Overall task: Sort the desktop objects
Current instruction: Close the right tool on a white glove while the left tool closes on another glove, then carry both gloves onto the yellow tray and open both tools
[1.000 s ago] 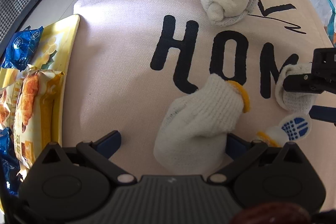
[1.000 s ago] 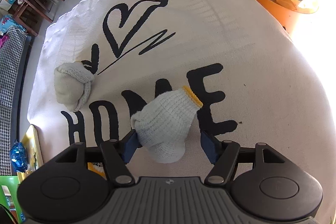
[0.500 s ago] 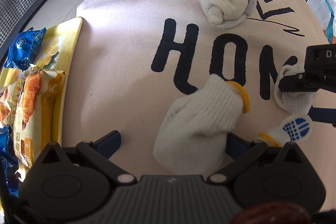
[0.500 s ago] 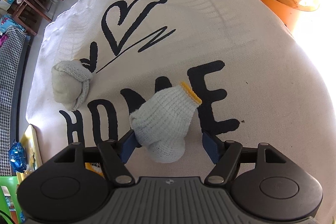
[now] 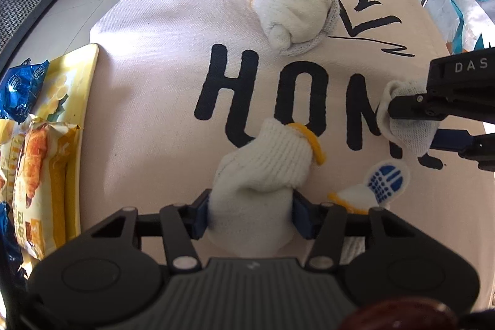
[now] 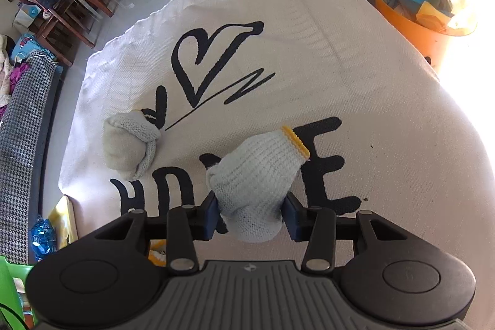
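Gloves: left hand-held gripper (image 5: 250, 217) clamps one white glove (image 5: 263, 172), right hand-held gripper (image 6: 250, 217) another (image 6: 253, 175) over the cloth-covered worktop (image 6: 355, 76); only left view shows the snack tray (image 5: 77, 101) edge.

A rolled glove bundle (image 5: 294, 17) lies on the cloth (image 5: 173, 51), the snack tray (image 5: 77, 101) at its left.

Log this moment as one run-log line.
left tool: shut on white glove | right tool: shut on second glove | rolled glove pair: untouched on HOME cloth
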Tool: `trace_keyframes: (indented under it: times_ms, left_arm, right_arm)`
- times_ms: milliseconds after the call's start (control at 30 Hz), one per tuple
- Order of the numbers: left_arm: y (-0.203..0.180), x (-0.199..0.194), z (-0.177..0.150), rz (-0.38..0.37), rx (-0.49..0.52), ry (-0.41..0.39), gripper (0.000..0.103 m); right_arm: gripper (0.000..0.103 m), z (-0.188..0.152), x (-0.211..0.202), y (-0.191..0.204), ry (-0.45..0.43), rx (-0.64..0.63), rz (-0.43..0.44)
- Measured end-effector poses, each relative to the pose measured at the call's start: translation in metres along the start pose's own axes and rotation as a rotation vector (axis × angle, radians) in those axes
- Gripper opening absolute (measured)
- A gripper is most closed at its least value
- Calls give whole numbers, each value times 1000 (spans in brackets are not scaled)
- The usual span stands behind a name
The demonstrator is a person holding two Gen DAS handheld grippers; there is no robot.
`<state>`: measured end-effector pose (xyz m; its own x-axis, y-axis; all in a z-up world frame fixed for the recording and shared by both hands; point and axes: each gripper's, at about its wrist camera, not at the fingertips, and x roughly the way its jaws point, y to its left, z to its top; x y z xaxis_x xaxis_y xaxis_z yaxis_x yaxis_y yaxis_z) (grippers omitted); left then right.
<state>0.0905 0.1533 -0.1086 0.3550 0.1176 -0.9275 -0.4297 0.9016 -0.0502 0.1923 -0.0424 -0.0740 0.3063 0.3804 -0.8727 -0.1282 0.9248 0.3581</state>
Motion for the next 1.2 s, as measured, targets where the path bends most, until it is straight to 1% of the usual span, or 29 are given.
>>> trace_keyframes:
  times_ms: [133, 200, 333, 467, 667, 767, 933, 1100, 1200]
  left_arm:
    - [7, -9, 6, -58, -50, -9, 49]
    - [8, -15, 8, -72, -64, -23, 49]
    - [9, -19, 13, -76, -70, -35, 49]
    - [8, -29, 14, -85, -78, -50, 49]
    - [11, -52, 14, -106, -81, -89, 49]
    - [15, -64, 14, -116, -87, -109, 49]
    - [28, -81, 15, -118, -108, -141, 49]
    - [46, -89, 16, -105, -145, -156, 49]
    - [55, -92, 15, -89, -155, -166, 49]
  right_arm:
    - [44, 4, -8, -1, -11, 10, 32]
    - [44, 4, -13, 1, -24, -1, 35]
    - [44, 3, -20, 3, -40, -25, 29]
    - [44, 0, -29, 3, -51, -23, 34]
    - [44, -7, -58, 8, -113, -41, 20]
    - [44, -14, -75, 10, -145, -34, 5]
    - [44, -34, -100, 10, -178, 8, 28]
    - [44, -57, -109, 12, -176, 28, 36]
    - [44, -69, -103, 22, -144, -8, 46]
